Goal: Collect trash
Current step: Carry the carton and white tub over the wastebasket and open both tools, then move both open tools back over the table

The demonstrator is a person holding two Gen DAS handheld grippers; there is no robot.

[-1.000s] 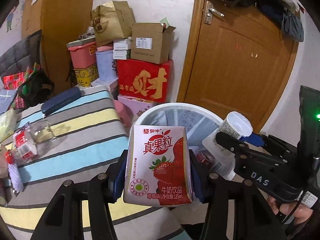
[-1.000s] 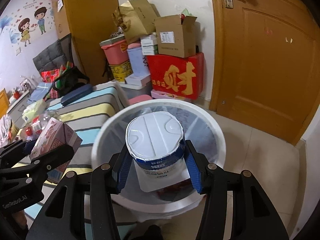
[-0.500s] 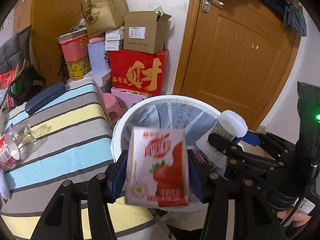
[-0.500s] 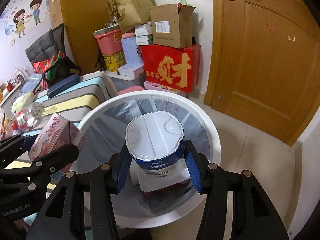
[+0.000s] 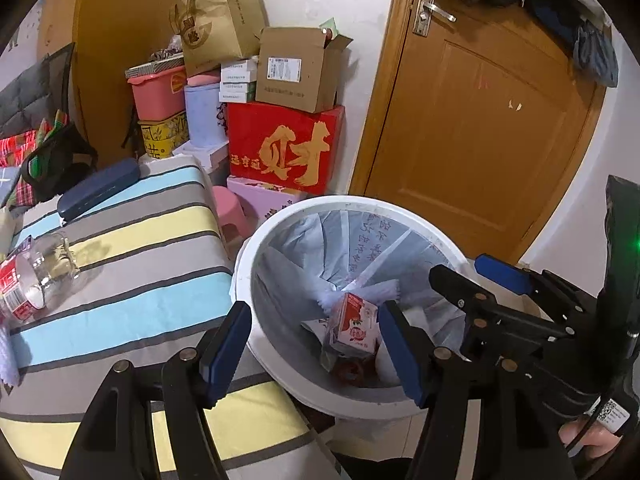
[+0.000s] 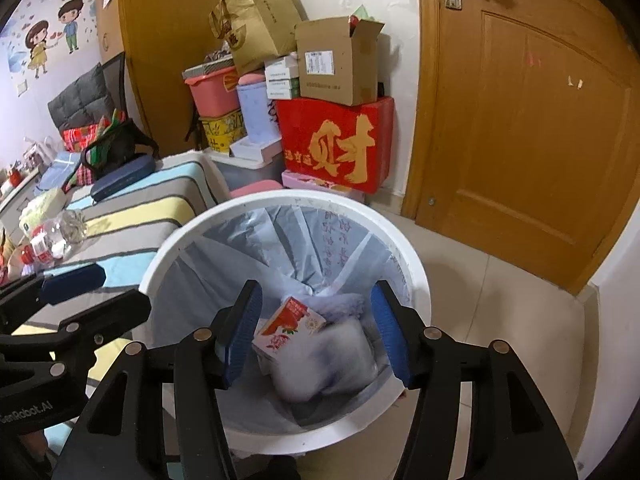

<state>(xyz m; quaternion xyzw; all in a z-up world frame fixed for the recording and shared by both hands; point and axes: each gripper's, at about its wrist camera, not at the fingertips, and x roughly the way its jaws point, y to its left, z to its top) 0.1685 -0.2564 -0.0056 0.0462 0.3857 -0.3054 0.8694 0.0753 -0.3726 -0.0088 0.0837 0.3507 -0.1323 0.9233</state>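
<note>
Left gripper [image 5: 316,348] and right gripper [image 6: 316,330] wide, empty, over bin [image 6: 416,272]; carton [image 6: 290,326] inside. Striped bed [image 5: 132,248] beside; bottle [image 5: 36,280] at its left edge.

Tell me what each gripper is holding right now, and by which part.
Nothing. The left gripper and right gripper are both open and empty above the bin; the milk carton lies inside it.

Each hand-held gripper, left [image 5: 314,354] and right [image 6: 316,330], is a black frame with silver screws and two blue finger pads [image 5: 228,350]. One bears white "GenRobot.AI" lettering; the other shows a green light, a cable and bare fingers.
</note>
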